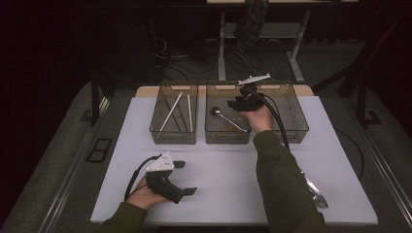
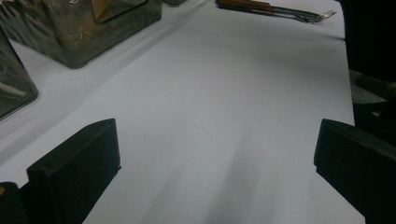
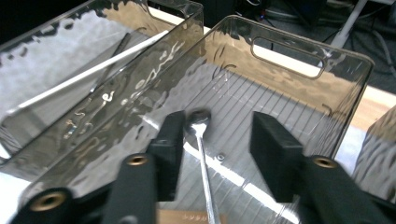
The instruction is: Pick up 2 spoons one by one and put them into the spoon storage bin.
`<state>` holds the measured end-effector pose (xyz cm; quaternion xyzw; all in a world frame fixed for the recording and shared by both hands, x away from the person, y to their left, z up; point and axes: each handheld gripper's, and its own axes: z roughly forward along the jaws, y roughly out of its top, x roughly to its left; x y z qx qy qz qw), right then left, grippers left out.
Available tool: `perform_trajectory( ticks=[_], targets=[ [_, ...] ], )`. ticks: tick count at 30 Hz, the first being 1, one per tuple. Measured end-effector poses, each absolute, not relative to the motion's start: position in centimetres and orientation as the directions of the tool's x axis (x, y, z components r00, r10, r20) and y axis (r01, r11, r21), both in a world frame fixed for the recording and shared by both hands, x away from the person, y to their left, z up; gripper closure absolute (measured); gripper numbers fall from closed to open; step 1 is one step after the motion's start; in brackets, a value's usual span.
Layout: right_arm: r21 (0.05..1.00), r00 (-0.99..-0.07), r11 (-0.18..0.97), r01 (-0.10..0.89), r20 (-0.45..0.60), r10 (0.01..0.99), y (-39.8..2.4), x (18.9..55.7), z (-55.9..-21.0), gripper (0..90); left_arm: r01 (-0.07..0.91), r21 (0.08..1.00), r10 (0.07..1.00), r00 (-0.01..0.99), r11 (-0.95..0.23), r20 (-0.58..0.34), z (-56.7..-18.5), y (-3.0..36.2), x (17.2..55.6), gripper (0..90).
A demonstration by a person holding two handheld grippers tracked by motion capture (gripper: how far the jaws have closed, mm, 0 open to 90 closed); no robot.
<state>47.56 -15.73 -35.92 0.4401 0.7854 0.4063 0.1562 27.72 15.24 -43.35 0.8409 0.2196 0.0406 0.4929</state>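
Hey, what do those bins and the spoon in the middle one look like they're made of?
Bins: likely clear, smoke-tinted hard plastic; you see through the wavy, glossy walls, and a handle slot is moulded in. Spoon: apparently polished metal, probably steel, given its bright mirror-like glints. The right gripper stands open around it.

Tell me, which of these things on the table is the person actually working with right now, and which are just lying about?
In use, it seems:
- right gripper, open over a spoon
- middle clear bin holding that spoon

Lying about for now:
- left bin with white sticks
- forks at the table's right edge
- left gripper, open above bare tabletop
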Motion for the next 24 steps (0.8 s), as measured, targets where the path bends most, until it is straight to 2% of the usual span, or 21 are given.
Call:
perform_trajectory(
  ticks=[10,24],
  targets=[
    [0.763,-0.603,0.318,0.563,0.116,0.789,-17.7,45.4,-34.8,35.7,0.334,0.843,0.420,0.896,-0.422,-0.145,-43.4,15.4,27.8,0.0],
    [0.785,-0.636,0.326,0.526,0.109,0.764,-21.7,40.9,-33.4,33.3,0.336,0.841,0.426,0.893,-0.424,-0.142,-43.4,15.5,27.8,0.0]
  ],
)
